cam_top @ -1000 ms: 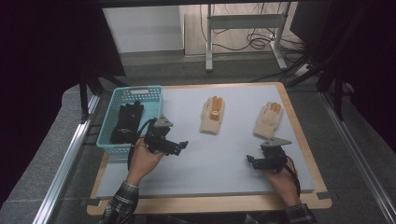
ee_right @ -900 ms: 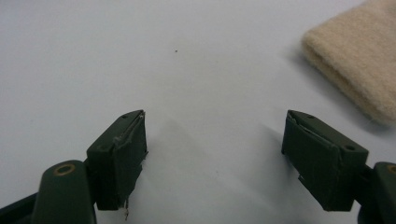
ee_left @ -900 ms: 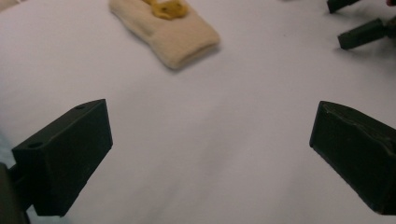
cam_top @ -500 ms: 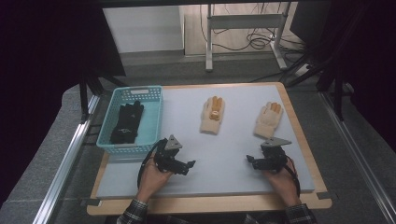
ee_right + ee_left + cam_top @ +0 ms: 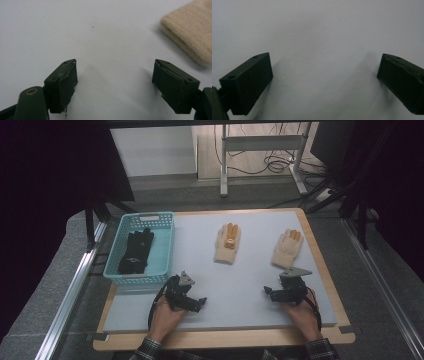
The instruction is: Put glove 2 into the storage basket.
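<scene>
A black glove [image 5: 136,252] lies inside the teal basket [image 5: 165,251] at the left of the grey mat [image 5: 240,285]. Two cream gloves with orange fingertips lie palm-down on the mat, one at the centre [image 5: 227,243] and one to the right [image 5: 287,248]. My left gripper [image 5: 200,303] rests low on the mat just in front of the basket, open, nothing between its jaws [image 5: 325,82]. My right gripper [image 5: 268,294] sits near the front right, open and empty [image 5: 115,82]. The cuff of a cream glove [image 5: 190,35] lies ahead and to the right of it.
The mat lies on a wooden board [image 5: 327,270] with a raised edge. Metal rails [image 5: 70,295] run along both sides of the table. A white table frame and cables [image 5: 260,150] stand on the floor beyond.
My left gripper has pulled back from the basket's near edge toward the front of the mat and dropped lower. The right gripper has stayed put.
</scene>
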`<action>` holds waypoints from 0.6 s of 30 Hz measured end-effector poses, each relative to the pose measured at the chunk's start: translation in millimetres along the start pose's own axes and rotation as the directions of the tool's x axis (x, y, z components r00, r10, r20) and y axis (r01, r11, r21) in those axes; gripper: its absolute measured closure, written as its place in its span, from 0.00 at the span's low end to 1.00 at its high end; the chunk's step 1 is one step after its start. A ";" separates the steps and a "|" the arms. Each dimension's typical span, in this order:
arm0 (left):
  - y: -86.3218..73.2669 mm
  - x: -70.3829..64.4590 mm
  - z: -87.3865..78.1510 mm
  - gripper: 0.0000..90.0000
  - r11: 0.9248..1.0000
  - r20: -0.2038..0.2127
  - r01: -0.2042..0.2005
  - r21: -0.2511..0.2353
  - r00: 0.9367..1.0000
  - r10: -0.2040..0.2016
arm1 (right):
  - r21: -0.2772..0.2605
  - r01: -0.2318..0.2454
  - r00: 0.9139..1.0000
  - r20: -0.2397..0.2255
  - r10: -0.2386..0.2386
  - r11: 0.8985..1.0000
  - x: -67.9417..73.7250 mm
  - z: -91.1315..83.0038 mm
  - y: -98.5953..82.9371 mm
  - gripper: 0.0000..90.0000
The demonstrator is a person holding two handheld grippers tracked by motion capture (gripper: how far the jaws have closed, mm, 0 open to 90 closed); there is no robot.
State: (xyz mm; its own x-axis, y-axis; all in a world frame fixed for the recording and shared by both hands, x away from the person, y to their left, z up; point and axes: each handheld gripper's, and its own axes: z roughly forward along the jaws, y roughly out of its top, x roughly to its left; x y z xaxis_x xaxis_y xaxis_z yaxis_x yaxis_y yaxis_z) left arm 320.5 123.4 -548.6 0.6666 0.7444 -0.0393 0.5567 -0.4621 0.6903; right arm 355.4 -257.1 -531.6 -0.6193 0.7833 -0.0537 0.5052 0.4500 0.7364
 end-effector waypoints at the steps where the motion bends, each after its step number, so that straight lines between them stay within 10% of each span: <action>1: 0.0 0.0 0.0 0.00 1.000 0.000 0.000 0.000 1.000 0.000 | 0.000 -0.001 1.000 0.000 0.001 1.000 -0.2 0.1 0.0 0.22; 18: -0.3 0.0 0.0 0.00 1.000 -0.002 0.000 -0.002 1.000 0.000 | -0.029 -0.048 0.999 0.012 0.049 0.998 -20.6 -11.6 5.3 0.25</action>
State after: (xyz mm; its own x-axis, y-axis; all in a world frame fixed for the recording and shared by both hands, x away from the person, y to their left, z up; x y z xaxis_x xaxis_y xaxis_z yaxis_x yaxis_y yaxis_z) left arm 320.3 123.6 -548.8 0.6659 0.7451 -0.0381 0.5554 -0.4611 0.6920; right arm 363.8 -275.8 -518.8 -0.5869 0.8092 -0.0256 0.5171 0.3990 0.7572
